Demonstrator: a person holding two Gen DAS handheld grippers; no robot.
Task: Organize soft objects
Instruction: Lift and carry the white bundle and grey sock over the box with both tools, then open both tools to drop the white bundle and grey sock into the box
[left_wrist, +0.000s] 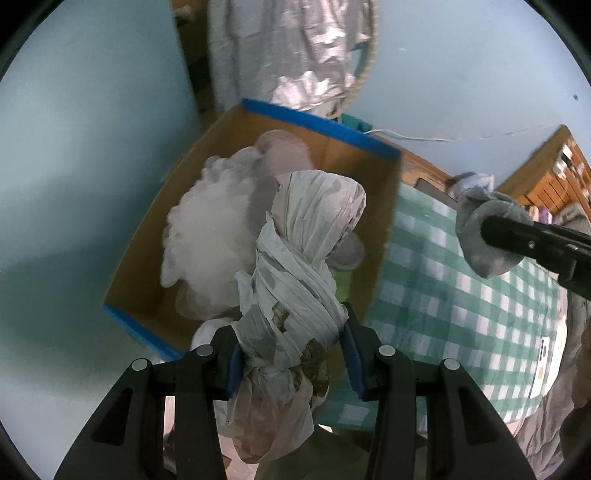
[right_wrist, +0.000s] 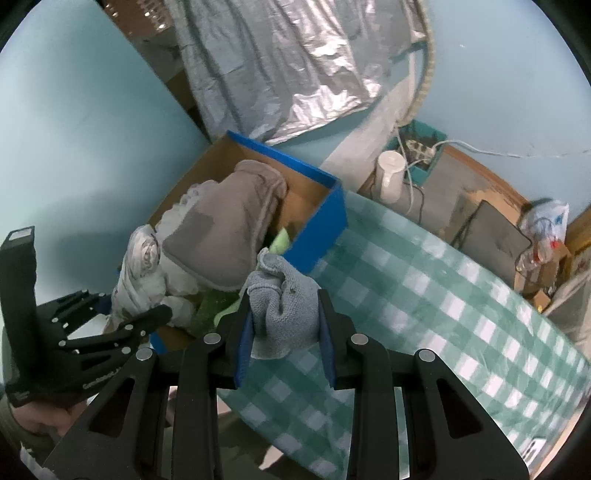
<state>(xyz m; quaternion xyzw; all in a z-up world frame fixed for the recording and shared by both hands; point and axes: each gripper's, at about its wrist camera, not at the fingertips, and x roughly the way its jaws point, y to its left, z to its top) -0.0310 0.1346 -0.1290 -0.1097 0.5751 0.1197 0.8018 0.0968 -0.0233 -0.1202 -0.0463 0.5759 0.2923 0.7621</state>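
My left gripper (left_wrist: 291, 354) is shut on a knotted white plastic bag bundle (left_wrist: 303, 258) and holds it over the near edge of a blue-rimmed cardboard box (left_wrist: 332, 127). The box holds a white fluffy item (left_wrist: 210, 229) and a grey pad (right_wrist: 229, 236). My right gripper (right_wrist: 286, 328) is shut on a grey knitted cloth (right_wrist: 280, 295), above the checked tablecloth just right of the box (right_wrist: 328, 225). The right gripper with its cloth (left_wrist: 484, 229) shows at the right of the left wrist view. The left gripper (right_wrist: 122, 325) and its bundle (right_wrist: 138, 273) show at the left of the right wrist view.
A green and white checked tablecloth (right_wrist: 443, 295) covers the table. A silver foil sheet (right_wrist: 288, 66) hangs on the blue wall behind the box. A white cylinder (right_wrist: 391, 175), cables in a teal tray (right_wrist: 421, 147), a dark laptop-like slab (right_wrist: 495, 236) and a plastic bag (right_wrist: 546, 221) stand at the back.
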